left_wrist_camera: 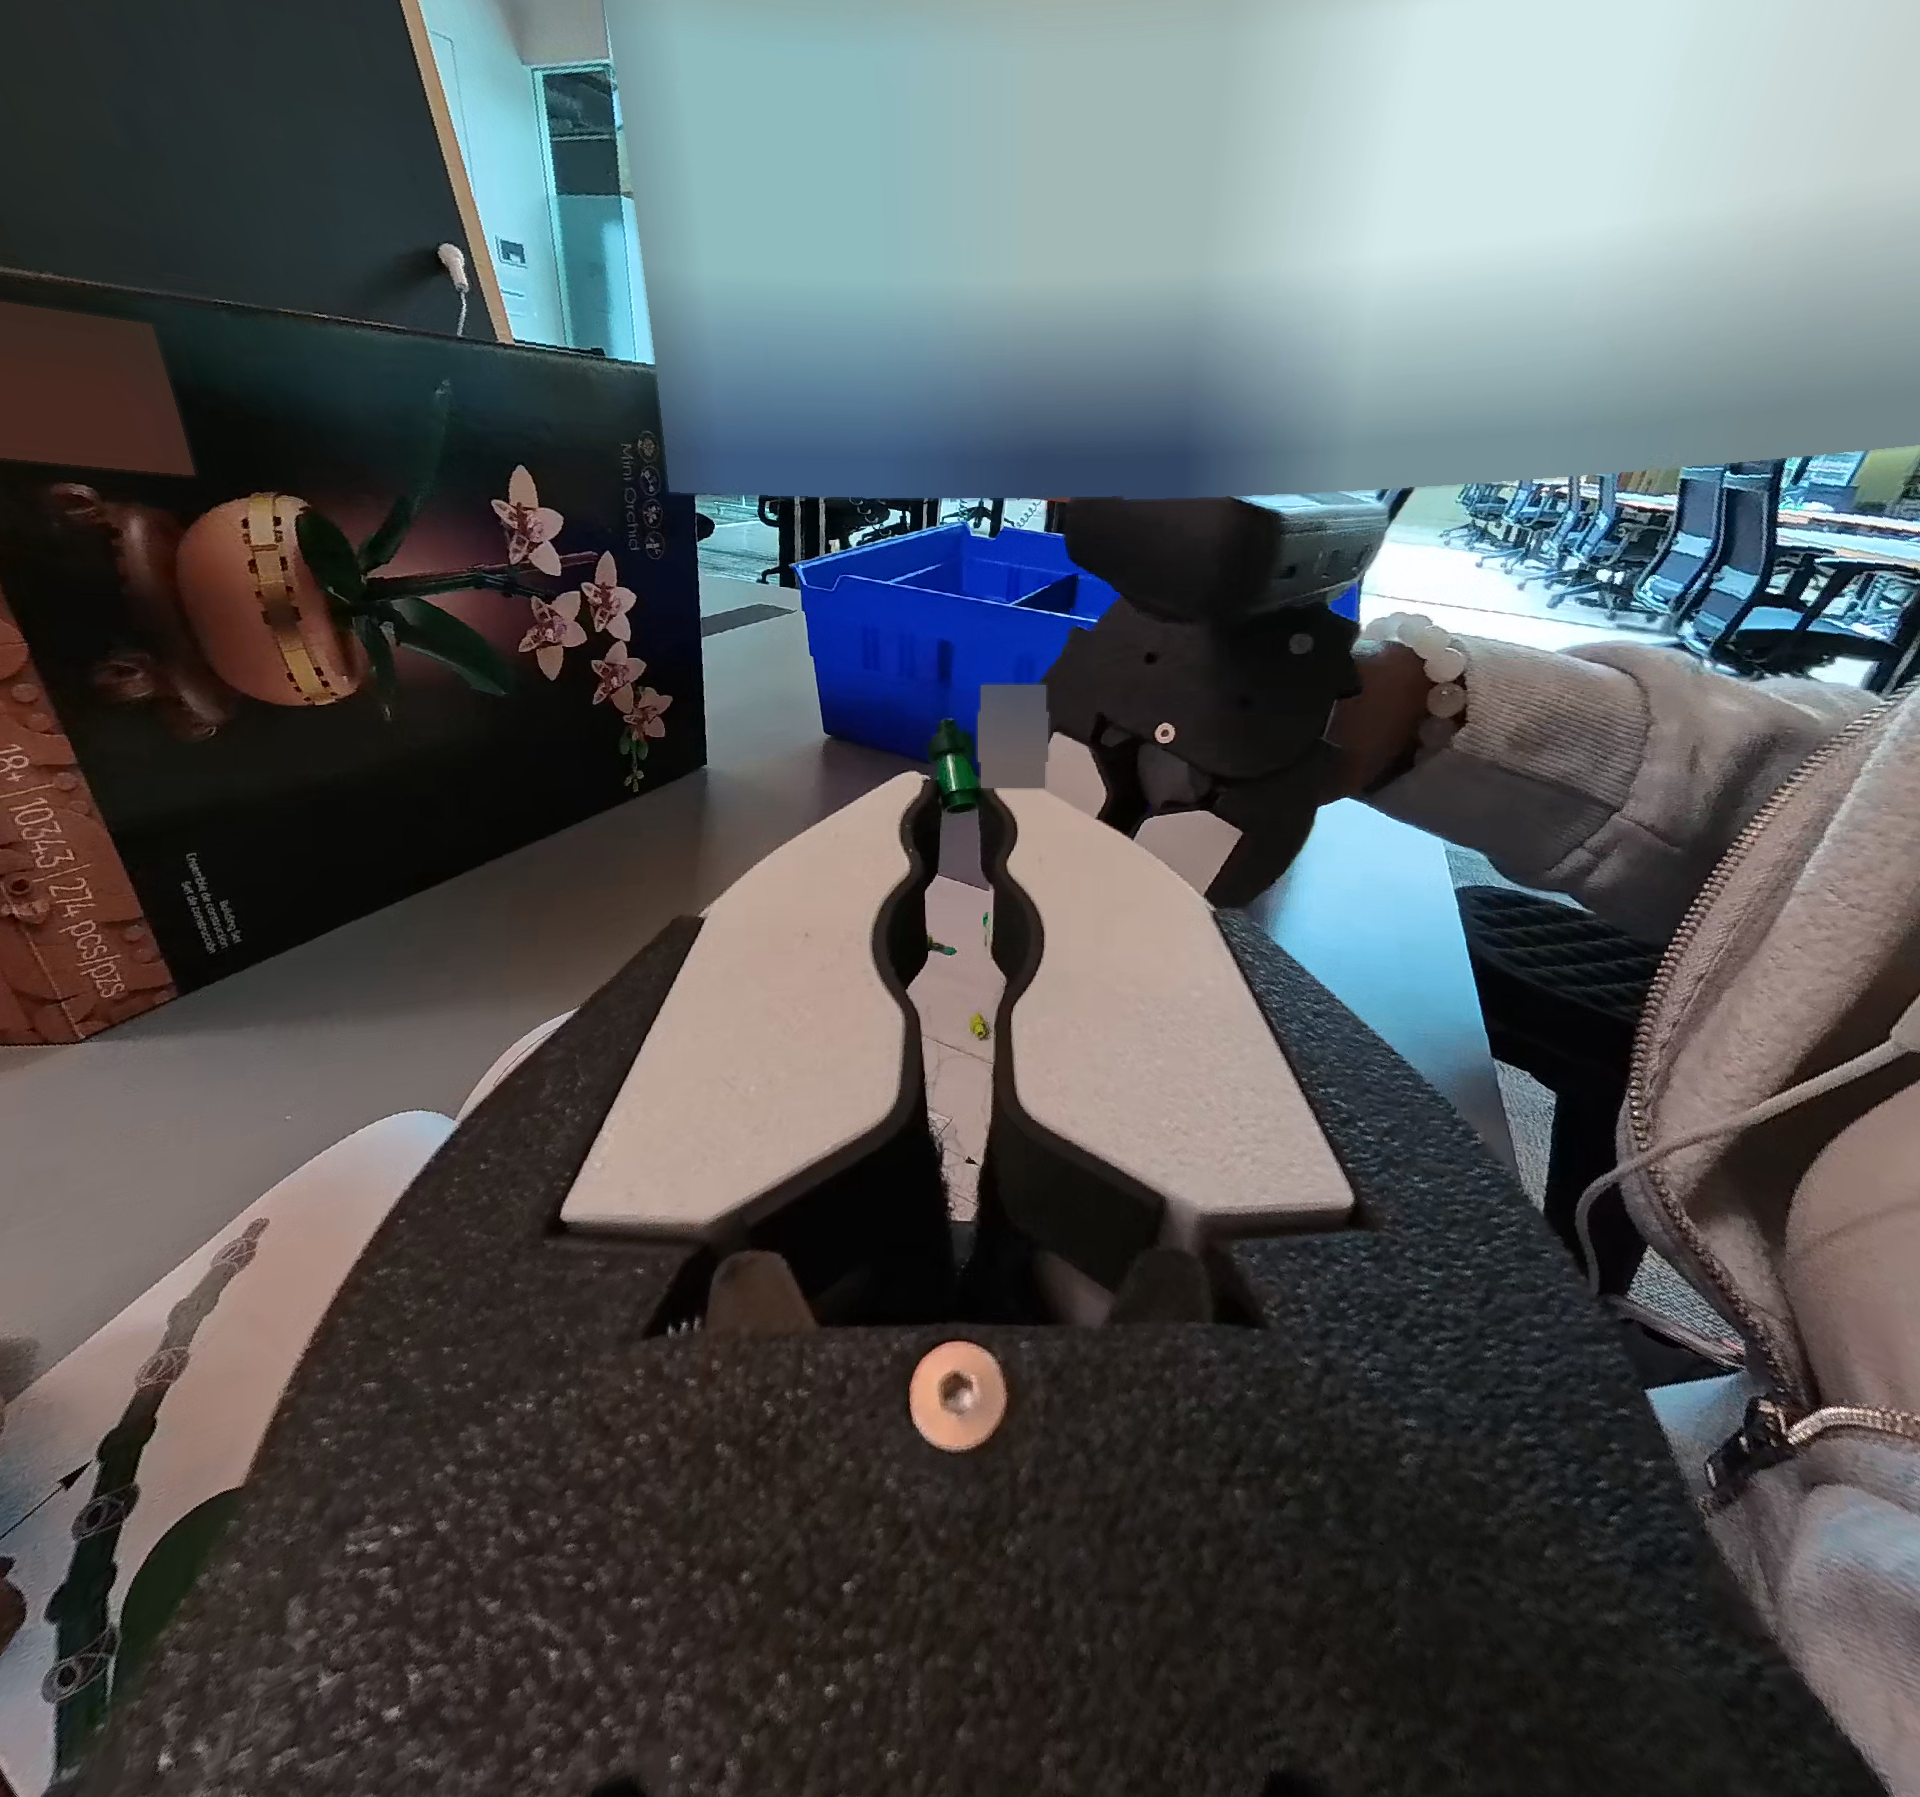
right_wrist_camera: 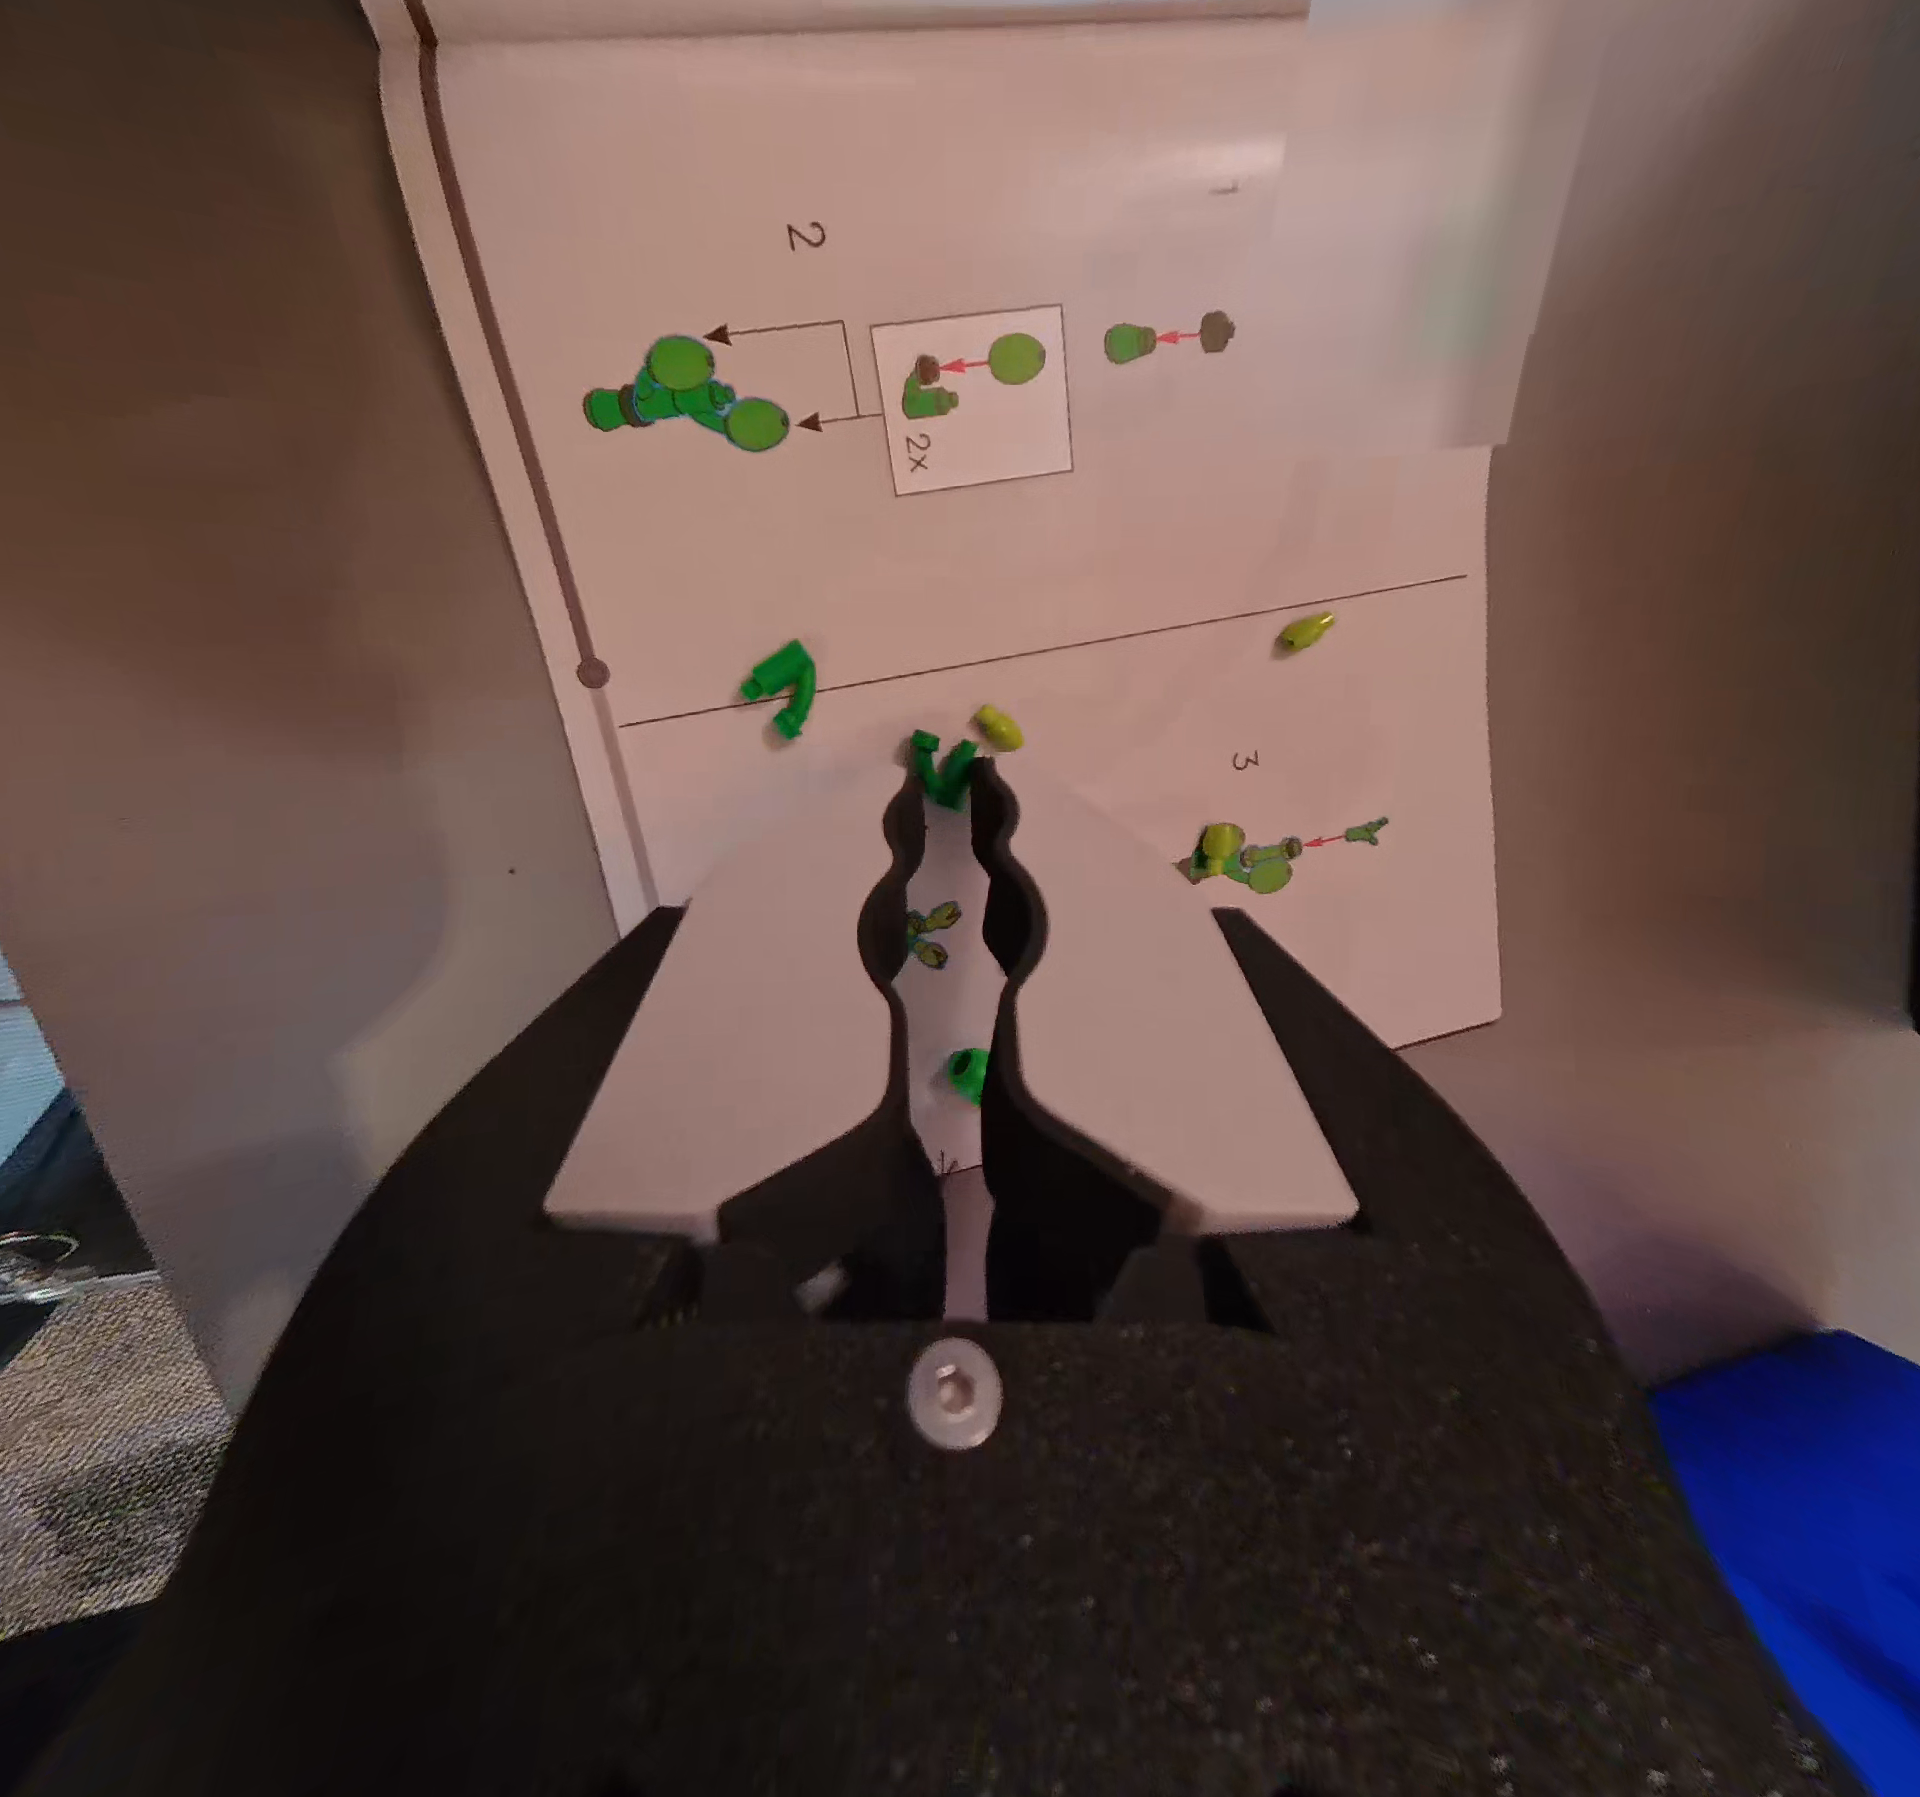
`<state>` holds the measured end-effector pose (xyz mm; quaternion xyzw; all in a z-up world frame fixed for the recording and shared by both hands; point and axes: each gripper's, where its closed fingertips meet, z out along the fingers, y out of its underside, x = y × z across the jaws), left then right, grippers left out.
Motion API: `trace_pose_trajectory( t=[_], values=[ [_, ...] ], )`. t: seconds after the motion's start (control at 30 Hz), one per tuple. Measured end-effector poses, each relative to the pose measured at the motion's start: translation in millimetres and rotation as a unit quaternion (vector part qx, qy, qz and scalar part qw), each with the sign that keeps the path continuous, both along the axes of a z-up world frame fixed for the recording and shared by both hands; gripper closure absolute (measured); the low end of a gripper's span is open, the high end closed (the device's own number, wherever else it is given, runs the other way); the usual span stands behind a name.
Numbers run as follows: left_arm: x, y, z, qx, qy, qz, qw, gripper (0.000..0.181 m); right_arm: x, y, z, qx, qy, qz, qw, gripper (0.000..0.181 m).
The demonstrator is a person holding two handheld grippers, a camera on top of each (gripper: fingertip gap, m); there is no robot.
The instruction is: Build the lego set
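Stem (left_wrist_camera: 953,767): pinched in left hand-held gripper (left_wrist_camera: 961,812), axis pointing forward.
Elbow (right_wrist_camera: 943,768): between nearly closed right hand-held gripper (right_wrist_camera: 945,797) tips, on booklet (right_wrist_camera: 1039,552); grip uncertain.

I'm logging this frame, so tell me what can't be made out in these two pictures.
- Left wrist view: how the left gripper contacts the green piece; fingertips cover its base.
- Right wrist view: dark green piece shape; right gripper hides its lower half.
- Right wrist view: blue bin, cut off by the edge.
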<state>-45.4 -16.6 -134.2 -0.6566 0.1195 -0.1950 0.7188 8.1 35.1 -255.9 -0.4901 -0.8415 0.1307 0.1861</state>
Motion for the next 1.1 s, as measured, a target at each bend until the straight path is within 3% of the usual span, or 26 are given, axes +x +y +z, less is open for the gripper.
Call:
trace_pose_trajectory(
  t=[0.2,0.33,0.43,0.63,0.73,0.97,1.03,1.1],
  values=[
    [-1,0,0,0.000,-0.003,-0.001,1.000,0.175,-2,0,1,-0.004,0.012,0.016,1.000,0.176],
    [0,0,0,-0.001,-0.003,-0.001,1.000,0.175,-4,-11,12,-0.117,0.045,0.007,0.992,0.180],
    [-1,1,0,-0.001,-0.002,0.000,1.000,0.175,-1,0,6,-0.082,0.037,-0.003,0.996,0.180],
    [-1,1,-1,-0.002,0.000,0.001,1.000,0.175,-5,-8,10,-0.135,0.064,-0.018,0.989,0.181],
    [0,1,-1,-0.003,-0.001,-0.001,1.000,0.175,-12,-16,39,-0.256,0.155,-0.038,0.953,0.181],
    [3,-3,8,0.003,-0.069,-0.047,0.996,0.175,-25,-44,122,-0.500,0.339,0.007,0.797,0.181],
    [1,-4,10,0.004,-0.096,-0.057,0.994,0.175,-29,-44,122,-0.504,0.343,0.006,0.792,0.181],
    [-6,-2,8,-0.004,-0.102,-0.043,0.994,0.175,-33,-33,98,-0.444,0.312,-0.032,0.839,0.181]
  ],
)
